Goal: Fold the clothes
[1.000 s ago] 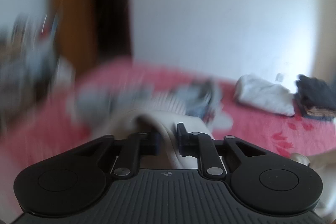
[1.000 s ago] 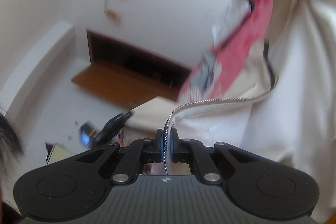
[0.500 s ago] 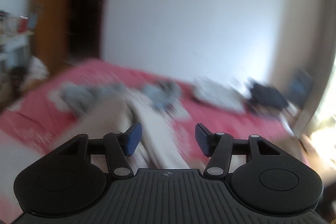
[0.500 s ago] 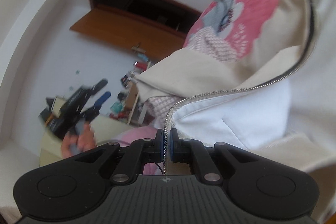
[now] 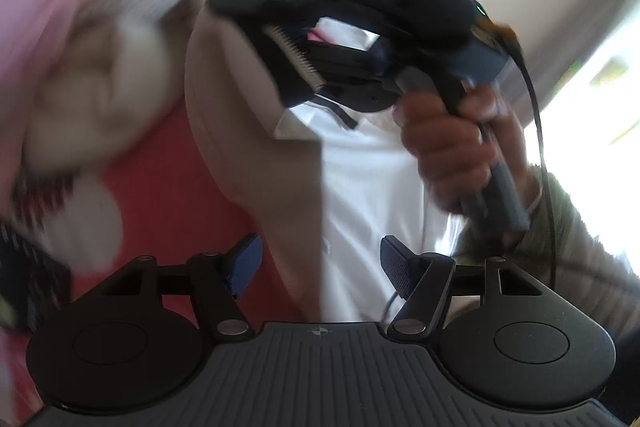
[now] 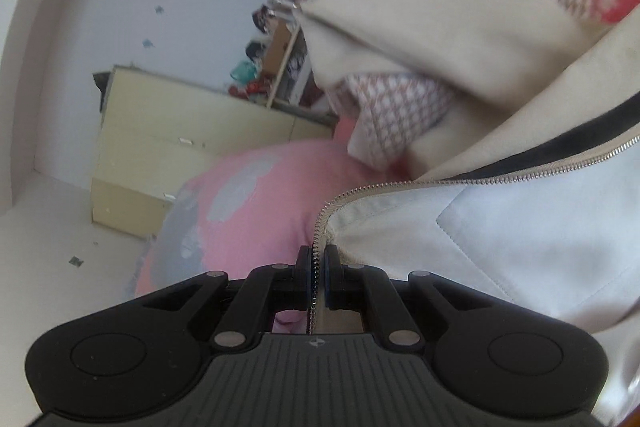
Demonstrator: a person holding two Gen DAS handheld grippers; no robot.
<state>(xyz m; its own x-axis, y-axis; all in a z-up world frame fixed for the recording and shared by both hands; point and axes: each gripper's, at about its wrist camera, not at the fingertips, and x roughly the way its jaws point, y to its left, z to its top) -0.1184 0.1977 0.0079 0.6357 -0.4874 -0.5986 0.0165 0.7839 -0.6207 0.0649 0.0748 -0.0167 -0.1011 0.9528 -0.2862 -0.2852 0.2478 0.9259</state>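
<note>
A cream zip jacket (image 6: 460,67) with a white lining (image 6: 540,227) hangs in front of the right wrist view. My right gripper (image 6: 316,275) is shut on its zipper edge (image 6: 320,227), which runs between the pads. In the left wrist view the same jacket (image 5: 256,131) hangs with its white lining (image 5: 368,179) showing. My left gripper (image 5: 320,263) is open just below it, nothing between its blue pads (image 5: 244,263). The other hand-held gripper (image 5: 360,39), gripped by a hand (image 5: 452,155), sits high in that view.
A red patterned bedspread (image 5: 168,187) lies behind the jacket. A pink pillow (image 6: 248,203) lies below the right gripper. A cream dresser (image 6: 192,147) and a cluttered shelf (image 6: 280,39) stand against the white wall. A patterned pink-white garment (image 6: 396,115) lies under the jacket.
My left gripper let go of the cream jacket, opened, and swung round to face the other gripper. The right gripper kept hold of the zipper edge and tilted toward the dresser side.
</note>
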